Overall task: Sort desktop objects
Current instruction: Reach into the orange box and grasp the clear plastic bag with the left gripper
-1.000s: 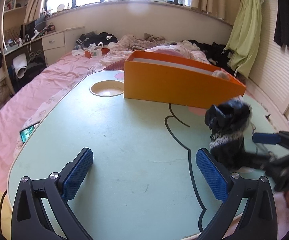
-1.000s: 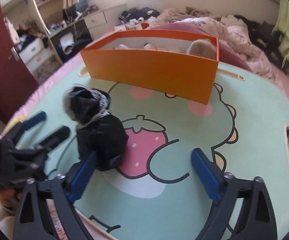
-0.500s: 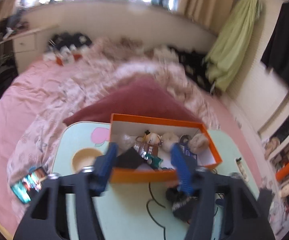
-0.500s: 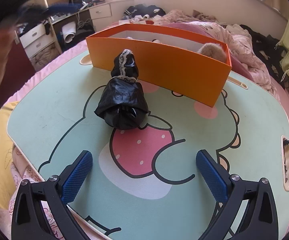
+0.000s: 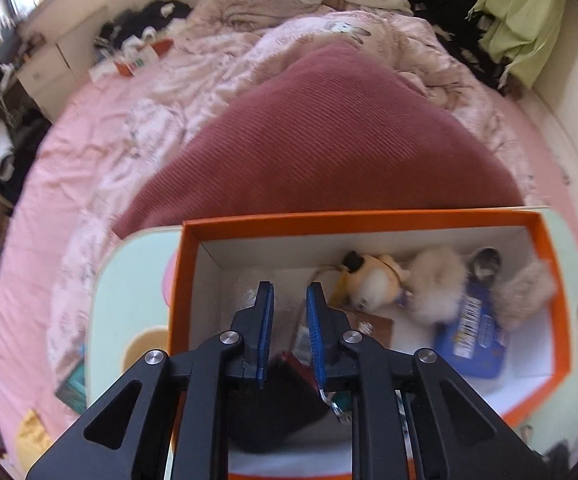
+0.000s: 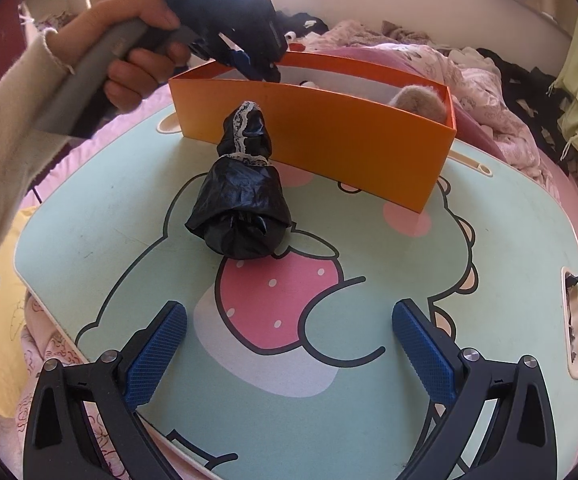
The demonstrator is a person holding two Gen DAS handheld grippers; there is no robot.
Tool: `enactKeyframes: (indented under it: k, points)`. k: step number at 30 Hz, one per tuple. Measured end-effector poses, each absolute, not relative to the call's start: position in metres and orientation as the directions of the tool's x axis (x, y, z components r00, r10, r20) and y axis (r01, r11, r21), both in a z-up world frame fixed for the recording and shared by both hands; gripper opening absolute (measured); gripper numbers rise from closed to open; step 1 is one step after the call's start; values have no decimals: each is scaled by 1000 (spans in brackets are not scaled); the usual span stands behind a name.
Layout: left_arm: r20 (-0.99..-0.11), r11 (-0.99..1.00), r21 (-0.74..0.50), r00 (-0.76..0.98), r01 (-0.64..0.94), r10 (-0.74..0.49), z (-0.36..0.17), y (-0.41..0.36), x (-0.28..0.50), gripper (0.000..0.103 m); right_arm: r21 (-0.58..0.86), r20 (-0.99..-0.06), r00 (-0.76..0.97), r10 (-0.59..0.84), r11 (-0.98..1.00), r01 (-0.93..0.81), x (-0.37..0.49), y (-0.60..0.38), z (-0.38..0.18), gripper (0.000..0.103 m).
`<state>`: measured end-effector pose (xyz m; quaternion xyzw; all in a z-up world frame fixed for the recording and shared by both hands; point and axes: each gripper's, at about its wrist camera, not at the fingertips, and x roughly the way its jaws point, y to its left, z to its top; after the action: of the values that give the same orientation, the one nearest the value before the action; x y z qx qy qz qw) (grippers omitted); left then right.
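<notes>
My right hand-held gripper (image 6: 289,348) hangs low over the near edge of the tabletop (image 6: 509,248), its blue pads spread wide with nothing between them. I judge it is parked there so its opening faces the next thing to sort. Straight ahead of it, well apart, the black plastic bag bundle (image 6: 241,208) with a lace-trimmed neck lies on the cartoon print, its narrow end tipped toward the box and stopping just short of the wall or touching it; I cannot tell which. It is the only loose item I see on the tabletop.

Beyond the bundle stands the orange box (image 6: 329,136), where sorted things go. My left hand-held gripper (image 5: 289,300) points steeply down into it at the near left corner, its jaws having just closed almost together, empty as far as I can see. To its right in the box lie a small plush toy (image 5: 373,280), a cream pompom (image 5: 437,284), a blue packet (image 5: 471,336) and a tan fluffy piece (image 5: 525,292). Past the box lies the bed (image 5: 209,92) with its pink quilt.
</notes>
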<state>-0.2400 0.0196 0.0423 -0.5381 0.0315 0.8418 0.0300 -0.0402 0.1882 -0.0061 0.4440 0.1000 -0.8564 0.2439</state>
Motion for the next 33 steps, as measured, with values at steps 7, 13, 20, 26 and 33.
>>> enactKeyframes:
  k: [7,13,20,26,33]
  points:
    - [-897,-992,116,-433,-43,-86,37,29,-242,29,48,-808,-486,-333,-860,509,-42,189,-5,103]
    - [-890,-990,140,-440,-21,-117,35,31,-245,1,47,-807,-487,-332,-860,508,-42,188,-5,103]
    - [-886,-997,-69,-458,-31,75,34,4,-238,0,46,-808,-488,-332,-860,508,-44,189,-6,103]
    - [-782,-972,-222,-582,-77,224,94,-28,-215,0,47,-807,-488,-333,-859,510,-44,190,-6,103]
    - [-797,-973,-195,-558,-125,231,123,-34,-214,4,47,-807,-487,-334,-859,510,-44,190,-6,103]
